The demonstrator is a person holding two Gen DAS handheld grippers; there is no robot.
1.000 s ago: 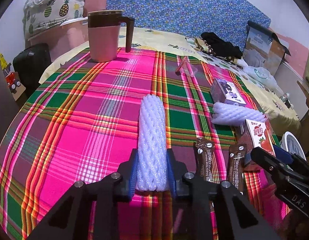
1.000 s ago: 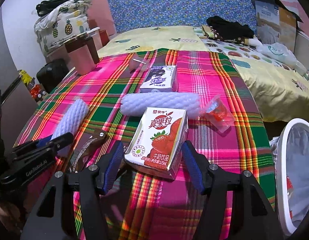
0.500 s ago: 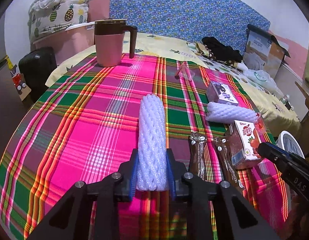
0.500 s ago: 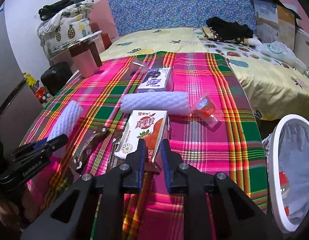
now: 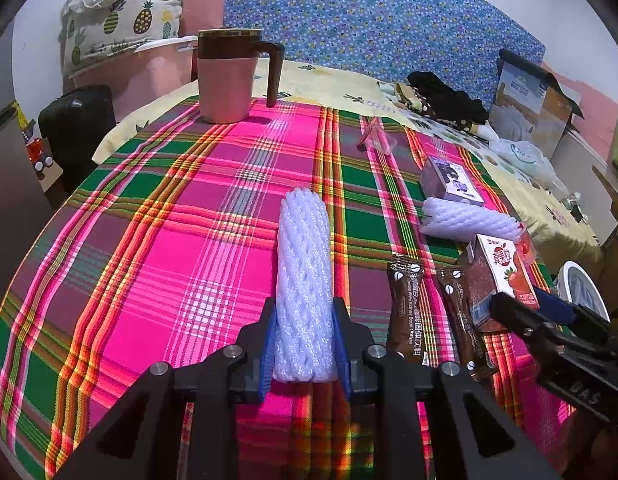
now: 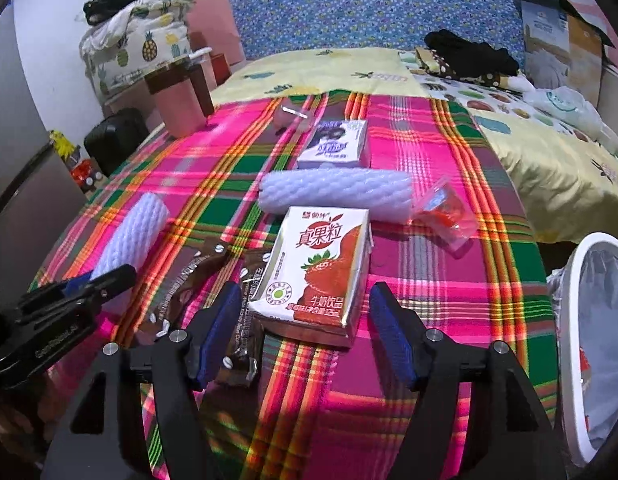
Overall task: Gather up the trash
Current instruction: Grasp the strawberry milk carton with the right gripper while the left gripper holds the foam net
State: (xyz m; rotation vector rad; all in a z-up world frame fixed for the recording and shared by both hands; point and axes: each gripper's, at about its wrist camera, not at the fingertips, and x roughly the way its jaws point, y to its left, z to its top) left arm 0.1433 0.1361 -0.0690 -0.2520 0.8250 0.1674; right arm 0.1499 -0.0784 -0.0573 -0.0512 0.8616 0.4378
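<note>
My left gripper (image 5: 307, 346) clamps the near end of a white foam-net sleeve (image 5: 305, 276) at lower centre. My right gripper (image 6: 303, 334) is opening, pads clear of the red strawberry milk carton (image 6: 321, 264) lying between them on the plaid tablecloth (image 6: 429, 280).

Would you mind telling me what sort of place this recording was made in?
Most likely a lived-in bedroom: a bed with a yellow printed sheet lies behind the plaid-covered table, folded pineapple-print bedding is stacked at the wall, and dark clothes lie on the bed.
</note>
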